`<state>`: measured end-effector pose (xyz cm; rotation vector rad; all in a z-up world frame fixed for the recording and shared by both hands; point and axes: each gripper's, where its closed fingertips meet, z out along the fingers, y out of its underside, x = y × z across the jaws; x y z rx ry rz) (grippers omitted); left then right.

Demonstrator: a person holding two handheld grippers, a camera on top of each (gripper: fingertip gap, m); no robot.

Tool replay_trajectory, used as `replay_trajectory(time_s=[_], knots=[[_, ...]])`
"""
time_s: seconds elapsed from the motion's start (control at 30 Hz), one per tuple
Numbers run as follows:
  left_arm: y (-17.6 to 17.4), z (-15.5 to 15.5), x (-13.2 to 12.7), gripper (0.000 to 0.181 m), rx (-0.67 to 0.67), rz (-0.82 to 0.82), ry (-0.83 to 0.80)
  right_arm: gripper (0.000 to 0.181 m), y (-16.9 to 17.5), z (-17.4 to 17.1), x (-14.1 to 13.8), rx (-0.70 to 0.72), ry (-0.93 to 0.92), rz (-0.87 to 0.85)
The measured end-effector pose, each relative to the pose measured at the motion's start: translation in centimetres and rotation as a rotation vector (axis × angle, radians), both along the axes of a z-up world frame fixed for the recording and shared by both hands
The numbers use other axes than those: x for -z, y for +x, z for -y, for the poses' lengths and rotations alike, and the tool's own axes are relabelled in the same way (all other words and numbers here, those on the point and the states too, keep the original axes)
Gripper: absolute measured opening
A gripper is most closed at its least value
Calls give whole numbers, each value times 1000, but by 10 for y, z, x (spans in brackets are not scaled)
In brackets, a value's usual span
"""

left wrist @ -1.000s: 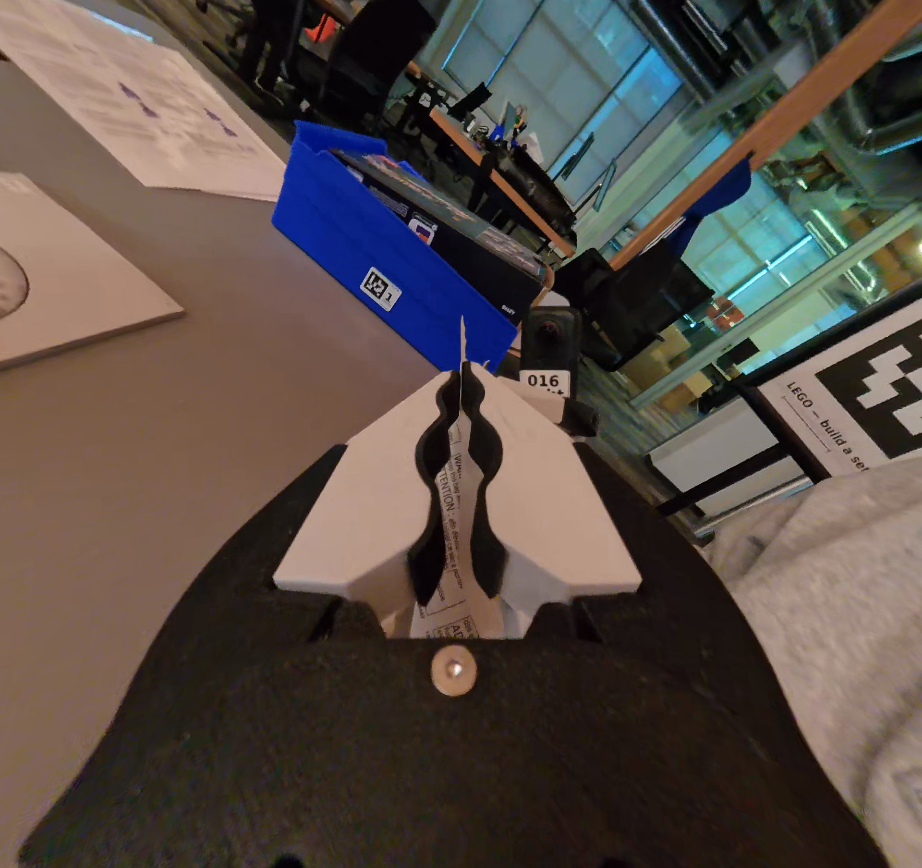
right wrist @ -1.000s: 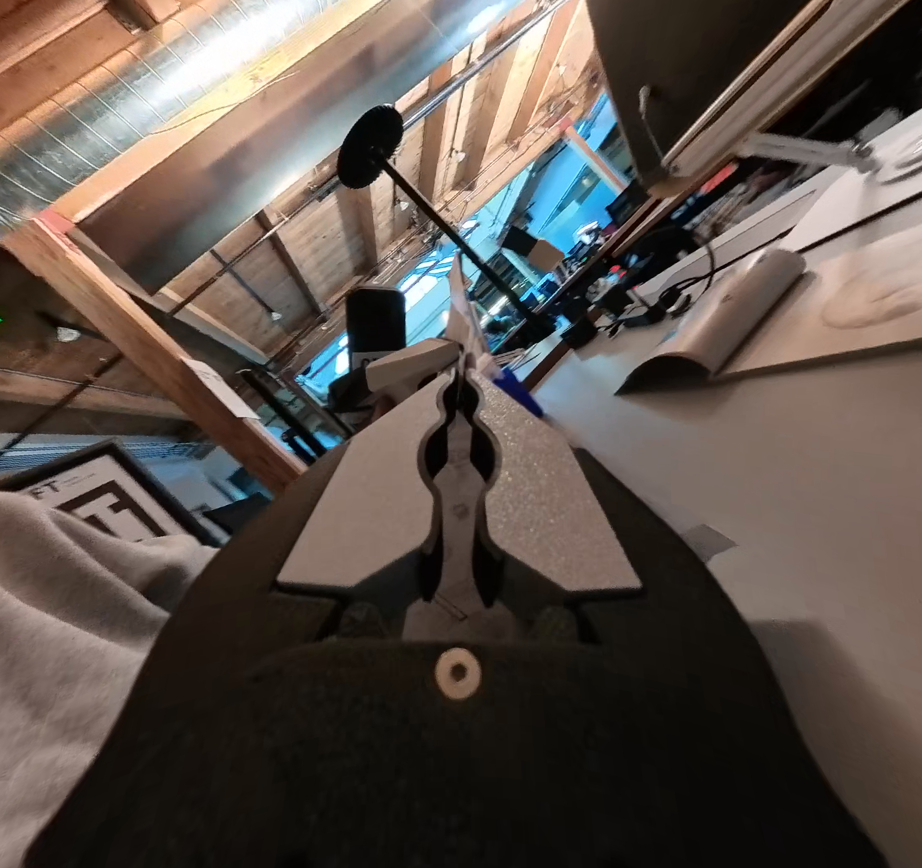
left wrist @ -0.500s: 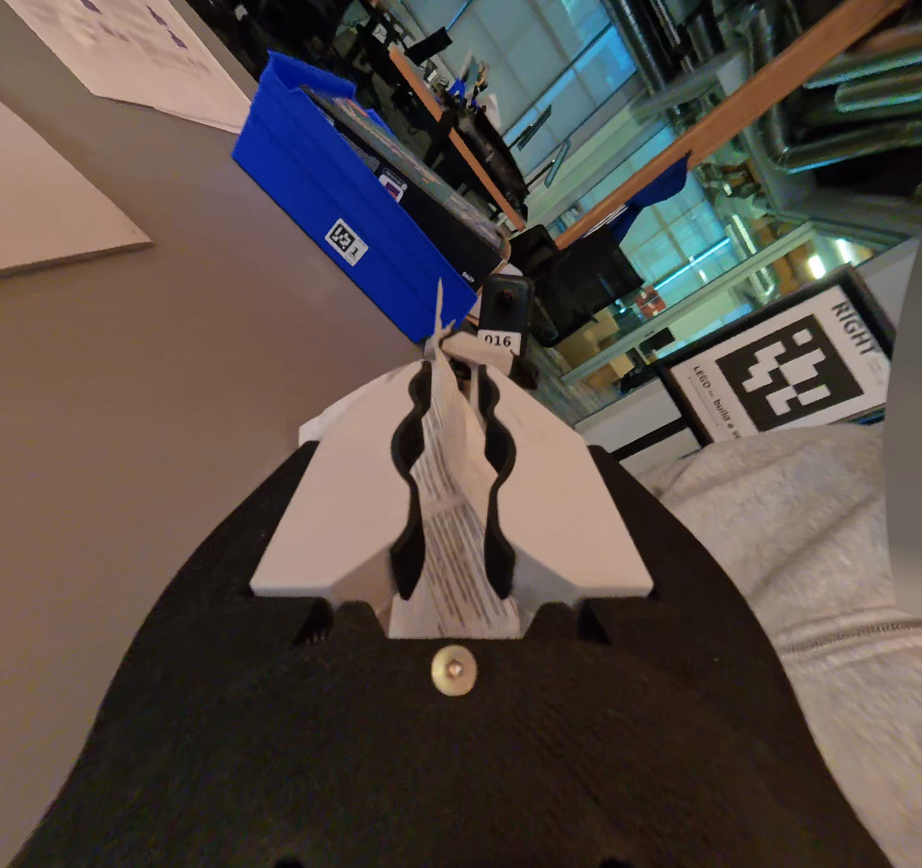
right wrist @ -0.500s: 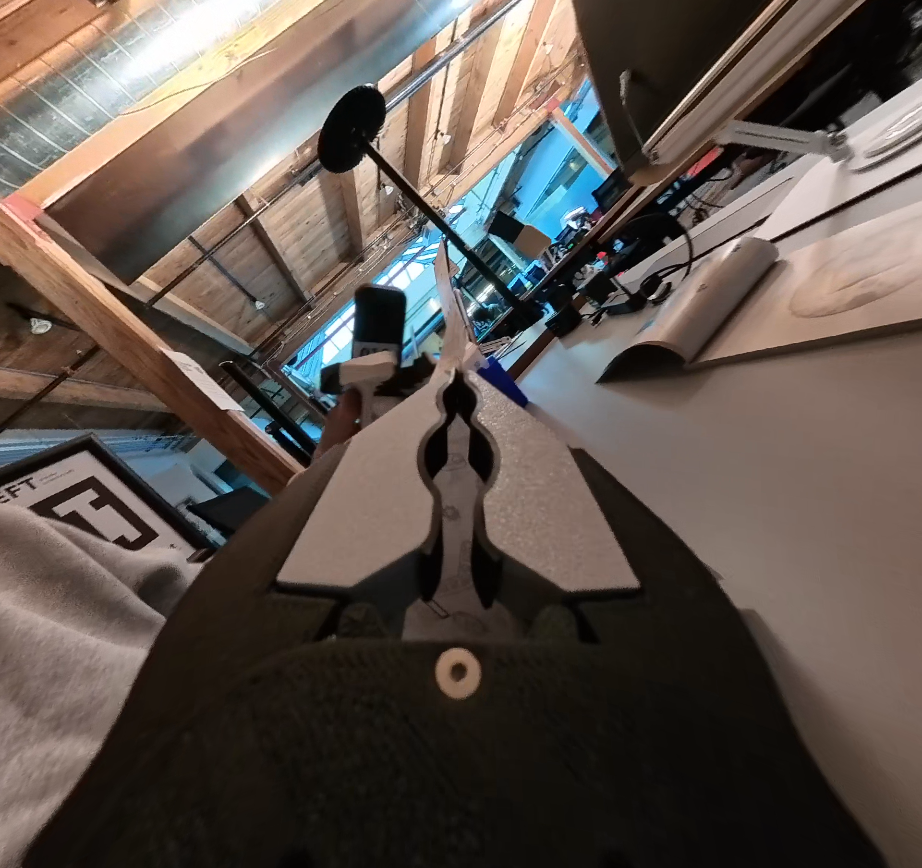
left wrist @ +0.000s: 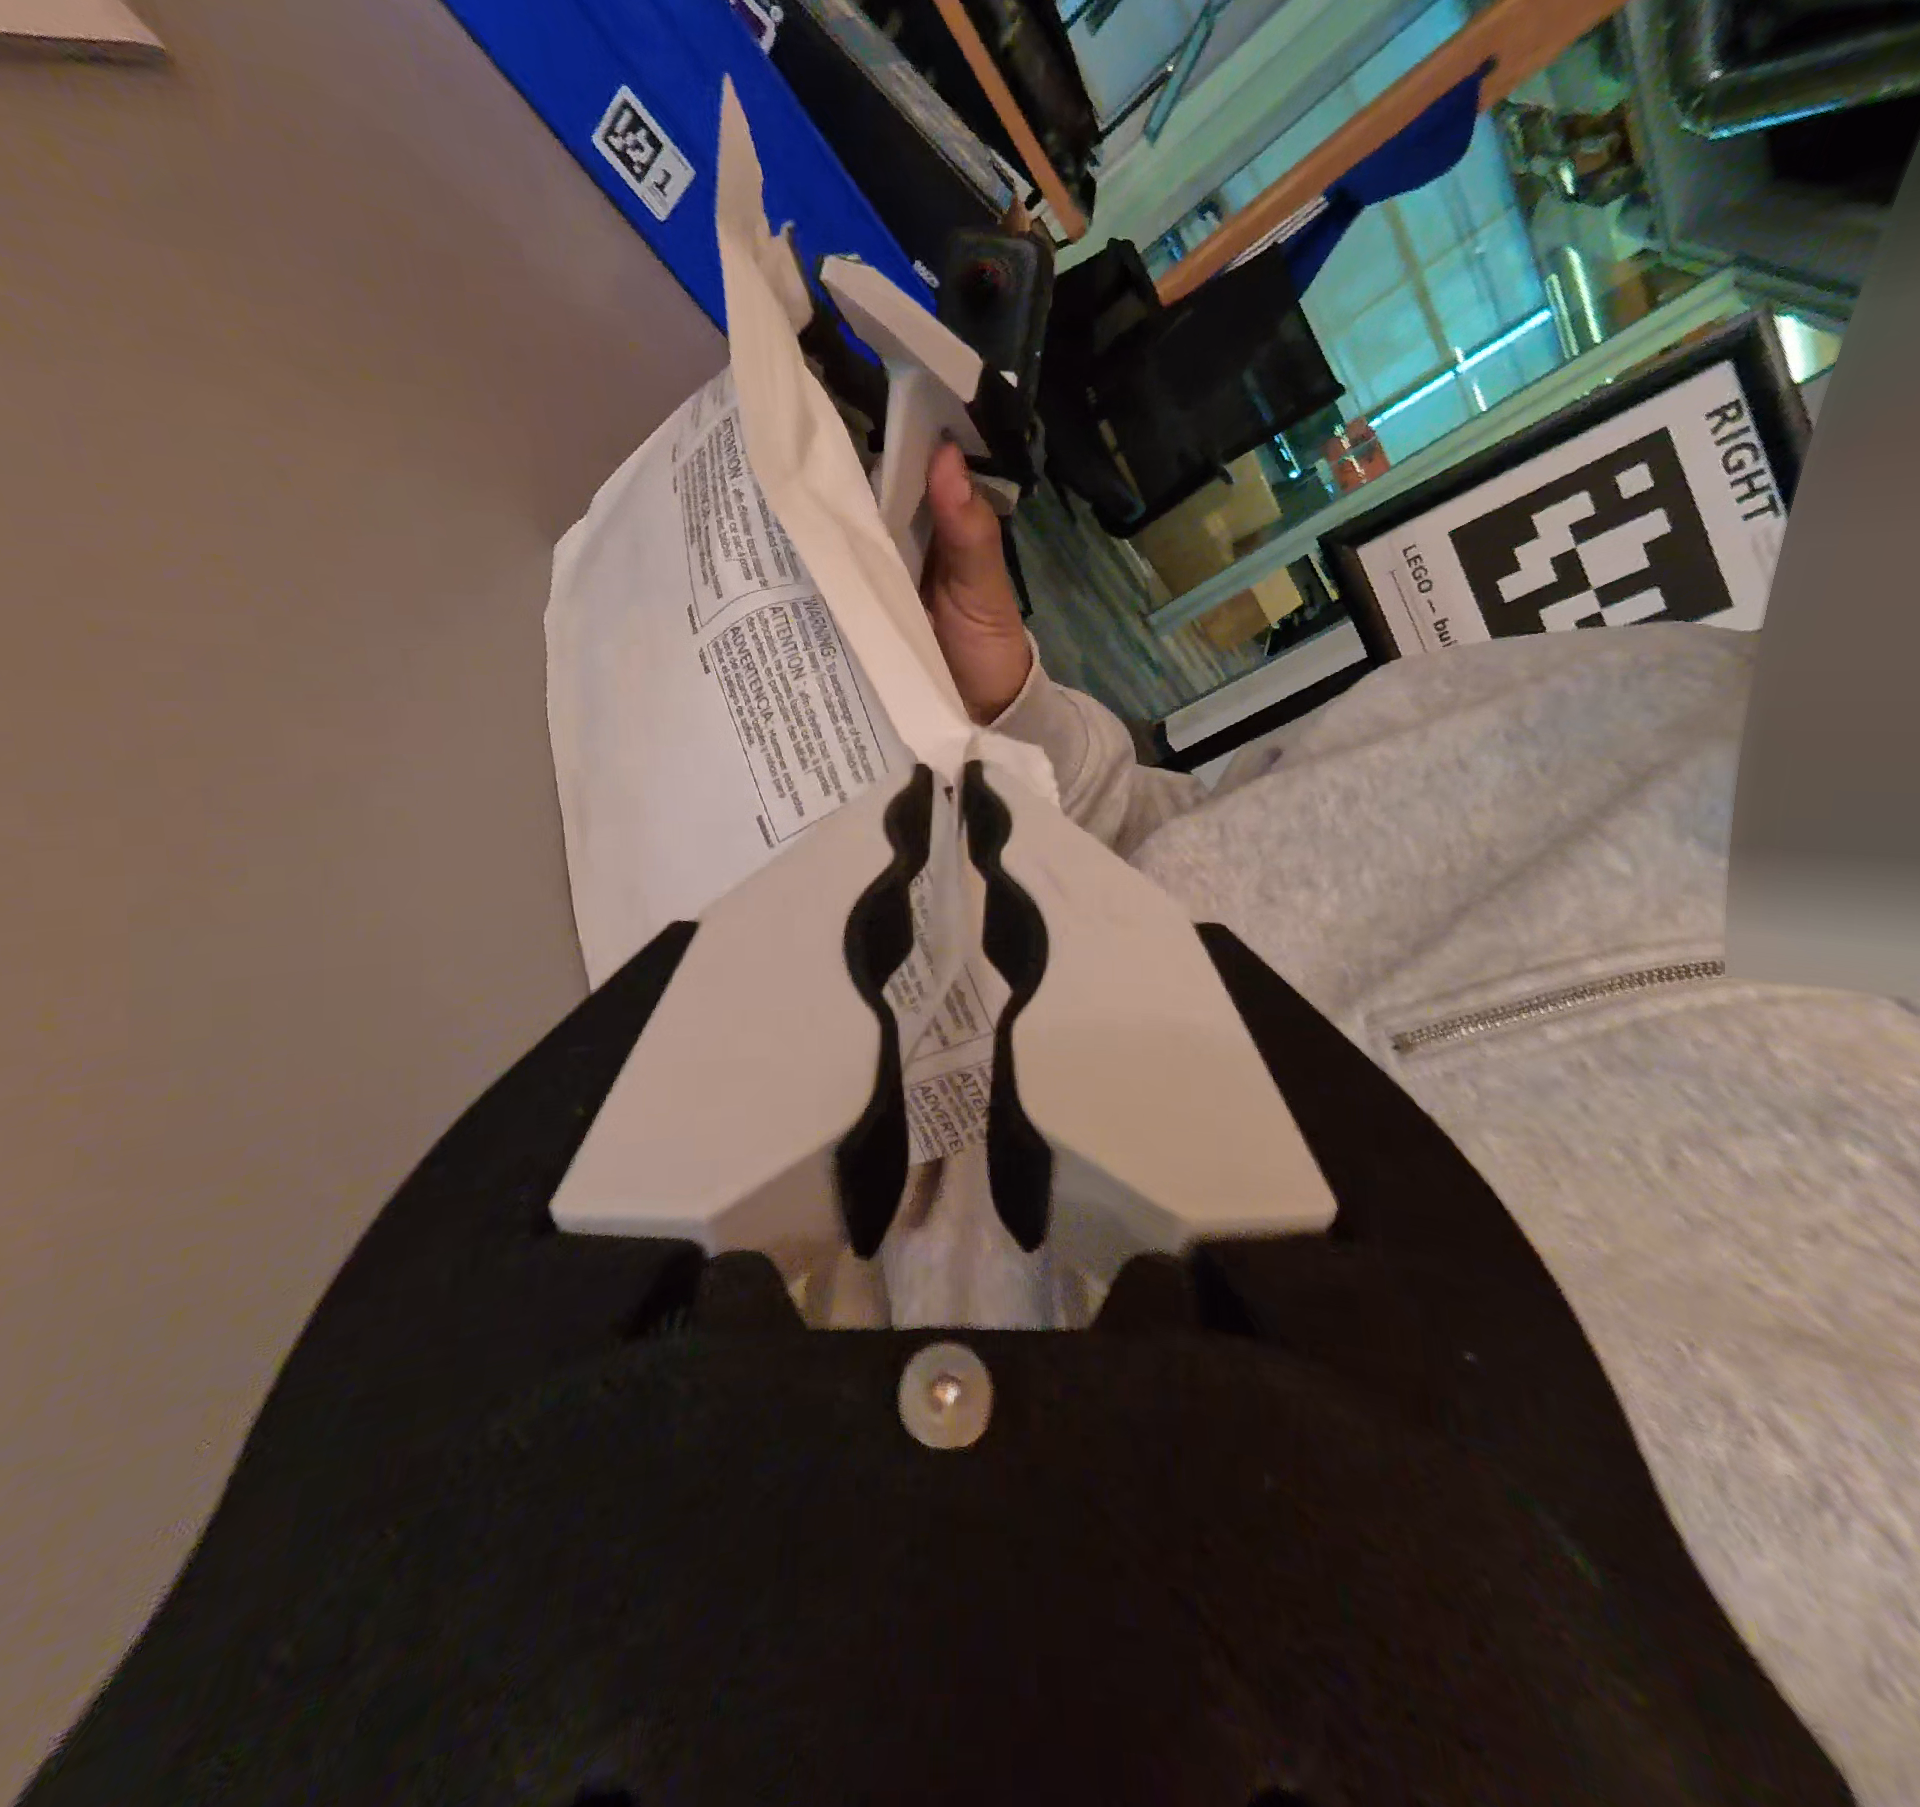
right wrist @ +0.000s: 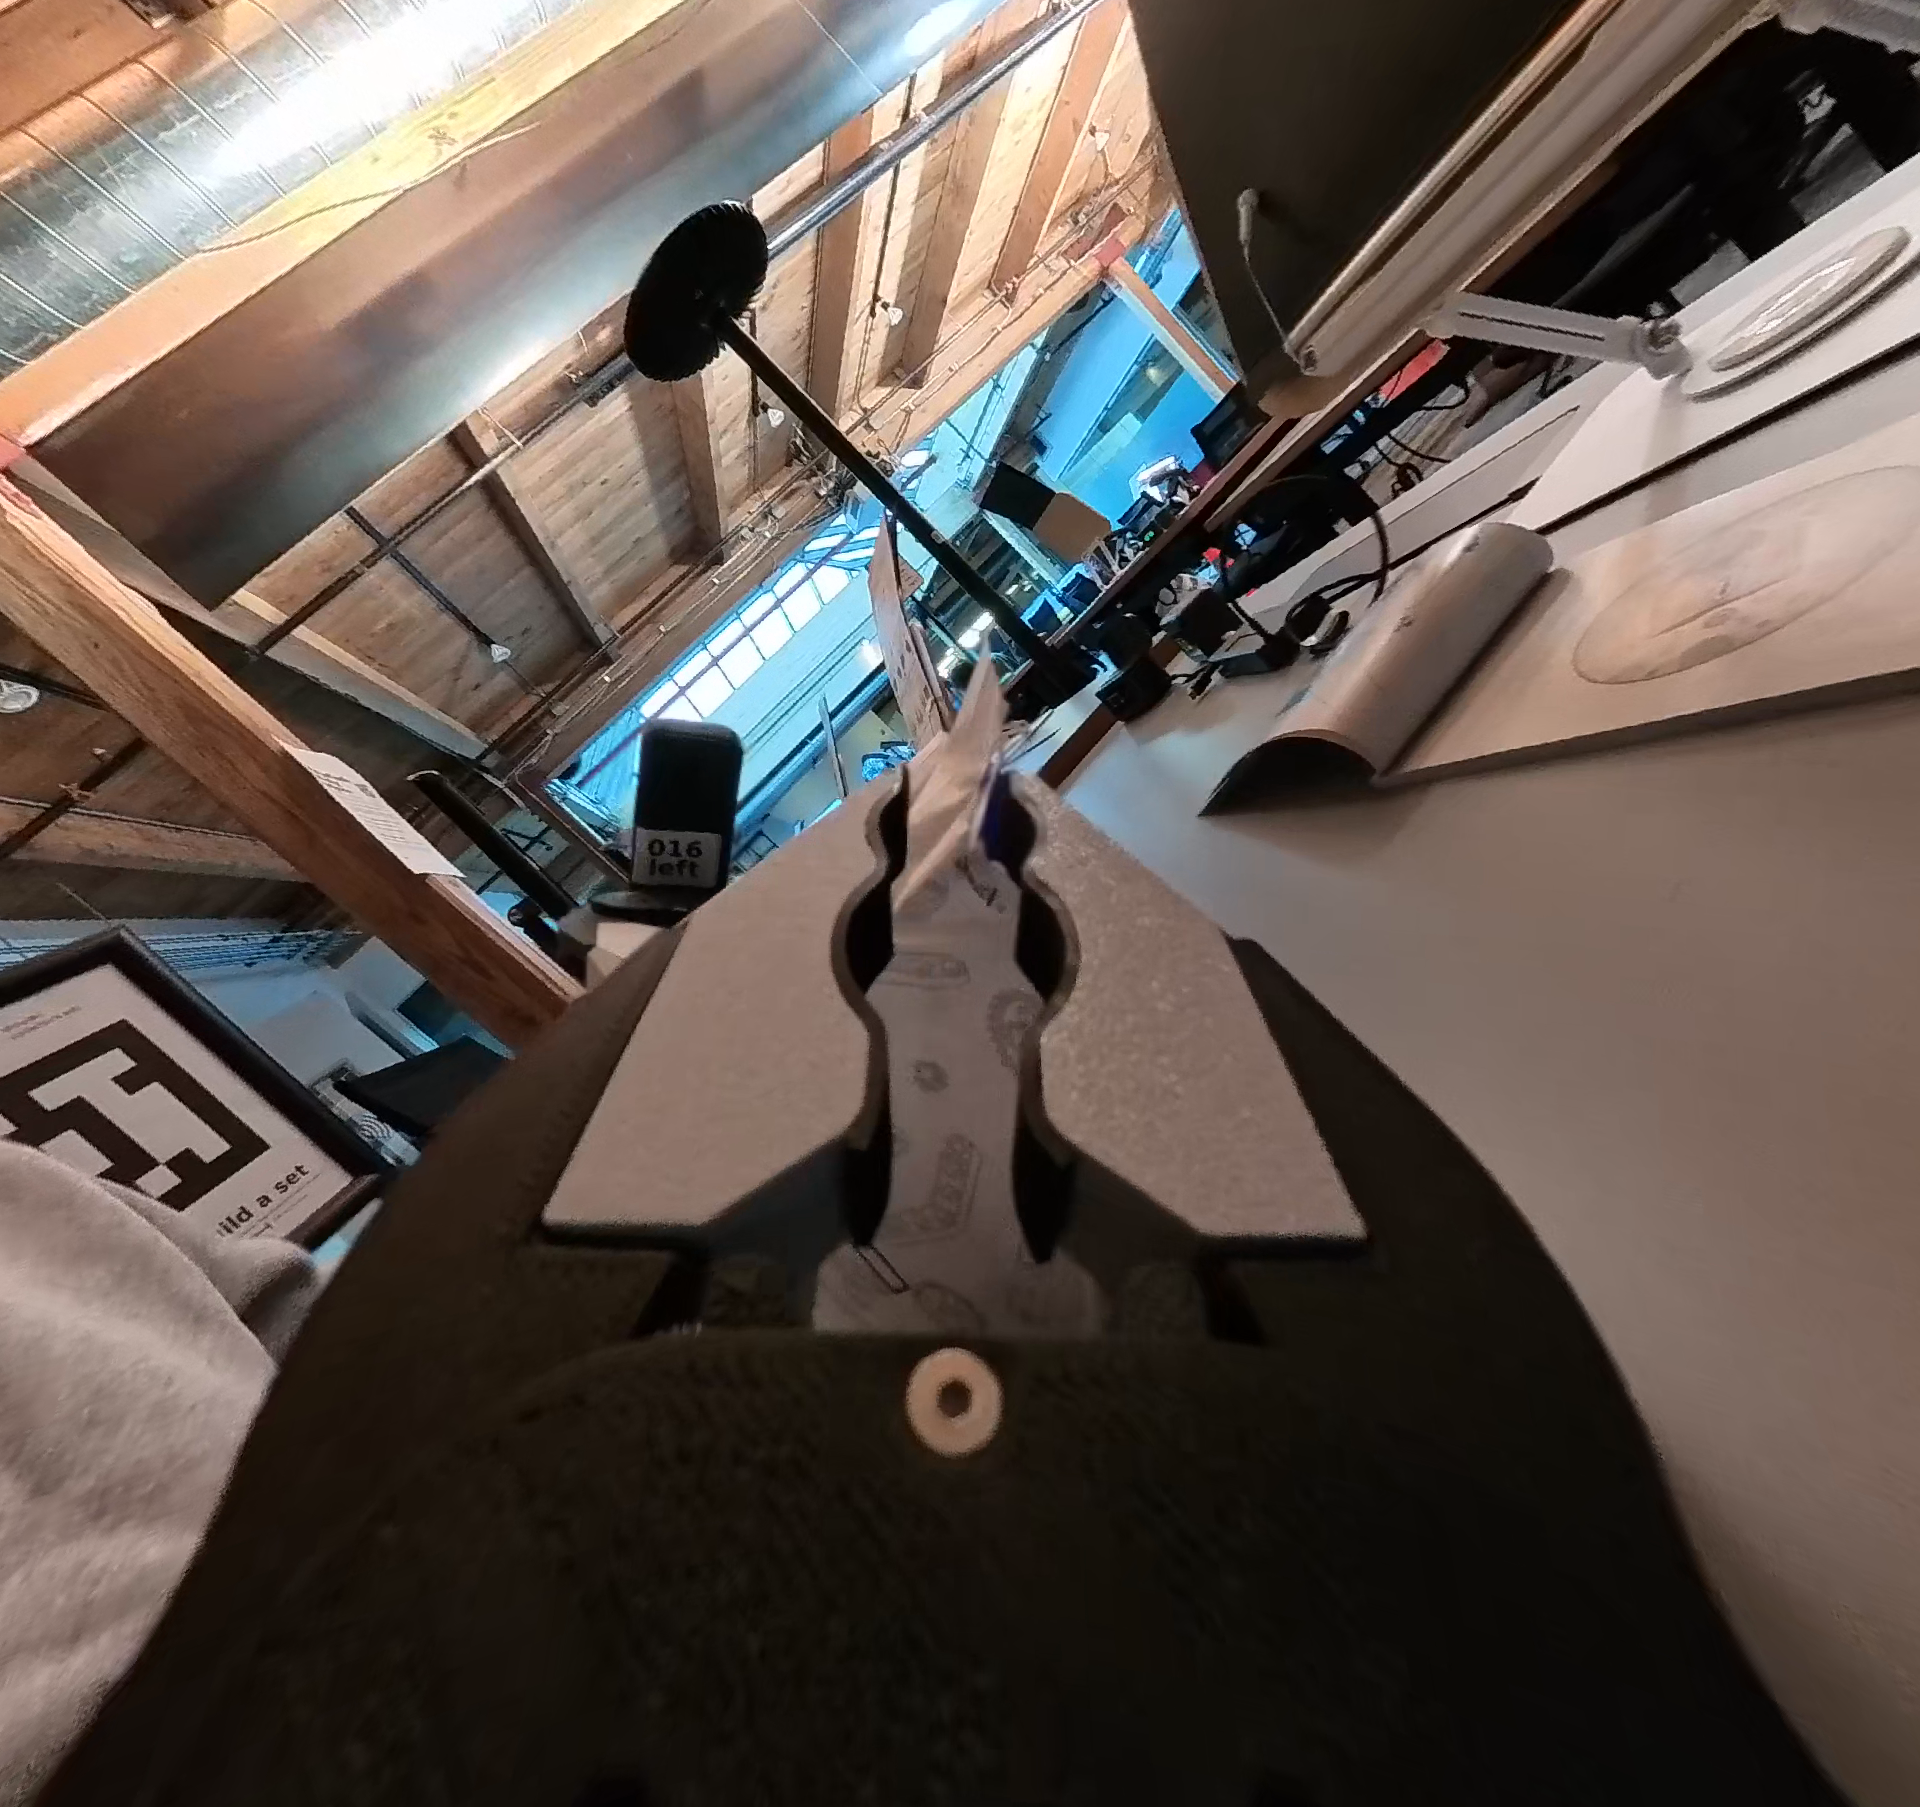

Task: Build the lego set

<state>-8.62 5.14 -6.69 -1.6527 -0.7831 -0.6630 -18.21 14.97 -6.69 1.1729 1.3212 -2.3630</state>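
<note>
Two tools are clamped on one white paper bag (left wrist: 769, 552), printed with small text panels. The left tool (left wrist: 943, 770) is pinched on a gathered edge of the bag, above the grey worktop (left wrist: 260, 614). The right tool (right wrist: 956, 791) is closed on the bag's other end, seen farther off in the left wrist view, held by a hand (left wrist: 971, 594). A blue bin (left wrist: 623, 64) is seen behind, on the worktop.

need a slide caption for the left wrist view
Left gripper shut on a white paper bag, stretched toward the right gripper, beside a blue bin.
</note>
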Motion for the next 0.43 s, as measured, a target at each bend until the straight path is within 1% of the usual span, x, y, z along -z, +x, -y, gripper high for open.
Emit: replay_trajectory(time_s=[0.1, 0.17, 0.2, 0.27, 0.33, 0.37, 0.43], knots=[[-1, 2, -1, 0, -12, -1, 13, 31, -2, -1, 0, 38, 51, -14], [-2, 2, -3, 0, -25, -4, 27, 55, -4, -6, -3, 111, 95, -45], [-5, 2, -5, 0, -47, -10, 36, 60, -5, -11, -5, 166, 131, -70], [-9, 4, -8, 0, -92, -5, 54, 66, -1, -17, -14, 258, 220, -152], [-14, 7, -11, 0, -136, 14, 84, 70, 10, -11, -29, 304, 326, -285], [-15, 8, -14, 0, -153, 25, 107, 70, 20, -3, -37, 307, 380, -367], [-17, 9, -18, 0, -177, 42, 150, 65, 43, 22, -44, 264, 477, -512]])
